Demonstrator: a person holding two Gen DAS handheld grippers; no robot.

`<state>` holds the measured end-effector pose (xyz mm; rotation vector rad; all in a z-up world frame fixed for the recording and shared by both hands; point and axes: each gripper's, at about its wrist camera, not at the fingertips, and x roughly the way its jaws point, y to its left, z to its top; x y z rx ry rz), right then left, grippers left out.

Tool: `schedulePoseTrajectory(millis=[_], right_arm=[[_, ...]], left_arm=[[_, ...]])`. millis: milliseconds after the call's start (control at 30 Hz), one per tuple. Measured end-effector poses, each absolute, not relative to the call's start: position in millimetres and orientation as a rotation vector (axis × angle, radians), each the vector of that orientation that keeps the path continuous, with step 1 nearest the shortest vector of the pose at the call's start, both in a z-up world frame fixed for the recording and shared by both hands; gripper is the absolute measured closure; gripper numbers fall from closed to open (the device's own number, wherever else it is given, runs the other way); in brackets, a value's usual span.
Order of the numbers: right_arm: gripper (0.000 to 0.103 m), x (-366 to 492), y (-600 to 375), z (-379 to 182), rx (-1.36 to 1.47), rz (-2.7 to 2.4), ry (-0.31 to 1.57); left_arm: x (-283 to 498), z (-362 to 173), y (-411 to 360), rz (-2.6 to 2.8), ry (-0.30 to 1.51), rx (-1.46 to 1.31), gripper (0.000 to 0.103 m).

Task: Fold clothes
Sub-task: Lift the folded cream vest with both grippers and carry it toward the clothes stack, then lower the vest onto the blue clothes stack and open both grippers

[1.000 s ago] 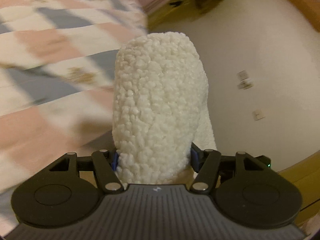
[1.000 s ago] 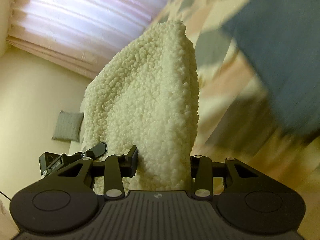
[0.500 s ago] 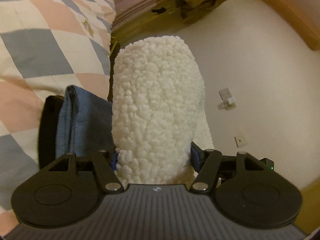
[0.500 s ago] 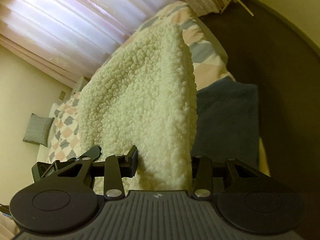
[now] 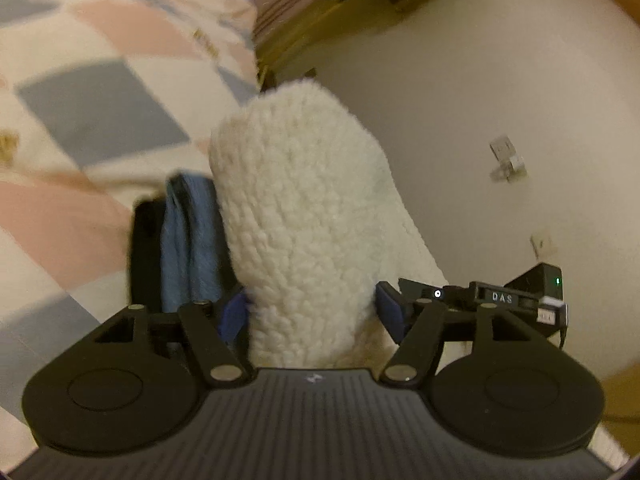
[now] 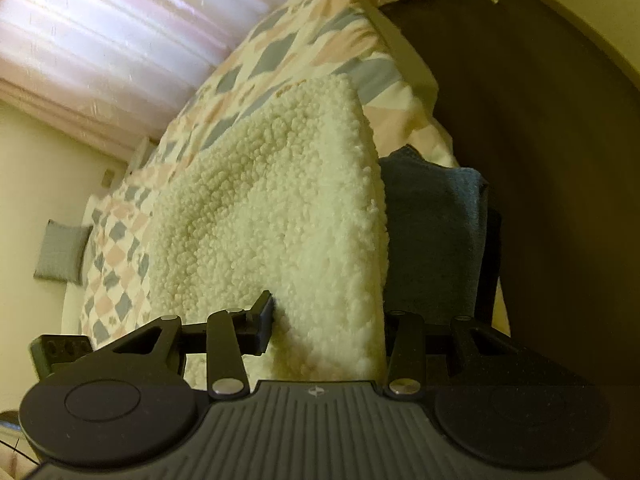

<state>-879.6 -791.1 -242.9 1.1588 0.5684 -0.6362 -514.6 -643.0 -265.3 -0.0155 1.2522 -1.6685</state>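
L claw (image 5: 310, 312) and R claw (image 6: 326, 322): each closes its jaws on one edge of the cream, nubbly sherpa-fleece garment (image 6: 280, 216), which hangs bunched betw. them, w/ its far part draped toward the bed w/ pastel checked quilt (image 6: 288, 48). Just beside the fleece: folded blue fabric item (image 6: 432, 232) on a folded black fabric item (image 5: 144, 248), at bed's edge. Judged stage: two pcs look folded & stacked; fleece looks partly folded, probably set-down on stack left.
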Motion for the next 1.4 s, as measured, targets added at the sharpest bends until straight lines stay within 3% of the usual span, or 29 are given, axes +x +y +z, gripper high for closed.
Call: schedulePoseTrajectory(millis=[133, 300, 400, 433, 600, 667, 700, 733, 767, 800, 833, 967, 1100, 1400], right_arm=[[0.062, -887, -778, -236, 1.147, -0.713, 0.492], [0.064, -891, -757, -238, 1.180, -0.804, 0.382], [0.045, -892, -757, -250, 1.117, -0.837, 0.381], [0.034, -896, -757, -250, 1.124, -0.860, 0.354], [0.029, -905, -738, -227, 1.001, -1.047, 0.231], [0.033, -902, -724, -213, 0.887, -1.135, 0.210], [0.044, -901, -716, -206, 0.828, -1.177, 0.200], [0.054, -896, -711, -202, 0.787, -1.195, 0.200], [0.059, -889, -708, -202, 0.761, -1.189, 0.209], [0.065, -881, -705, -204, 0.746, -1.186, 0.221], [0.066, -874, -704, -209, 0.742, -1.186, 0.242], [0.071, -859, -700, -243, 0.745, -1.209, 0.339], [0.074, -864, -696, -271, 0.795, -1.223, 0.281], [0.065, -864, -641, -229, 0.683, -1.272, 0.174]], left_arm=[[-505, -238, -643, -1.705, 1.074, 0.035, 0.042], [-517, -239, -671, -1.758, 1.022, 0.132, 0.042], [-520, -245, -674, -1.777, 1.041, 0.133, 0.042], [-519, -244, -673, -1.782, 1.034, 0.141, 0.043], [-512, -223, -679, -1.806, 0.940, 0.126, 0.044], [-517, -210, -695, -1.853, 0.847, 0.146, 0.046], [-522, -206, -704, -1.874, 0.796, 0.174, 0.053], [-527, -201, -713, -1.893, 0.744, 0.202, 0.067], [-532, -201, -721, -1.915, 0.706, 0.230, 0.076], [-536, -205, -729, -1.933, 0.690, 0.263, 0.097], [-540, -213, -738, -1.942, 0.694, 0.304, 0.103], [-544, -249, -740, -1.925, 0.680, 0.393, 0.103], [-545, -267, -731, -1.919, 0.696, 0.393, 0.103], [-540, -219, -680, -1.986, 0.574, 0.293, 0.103]])
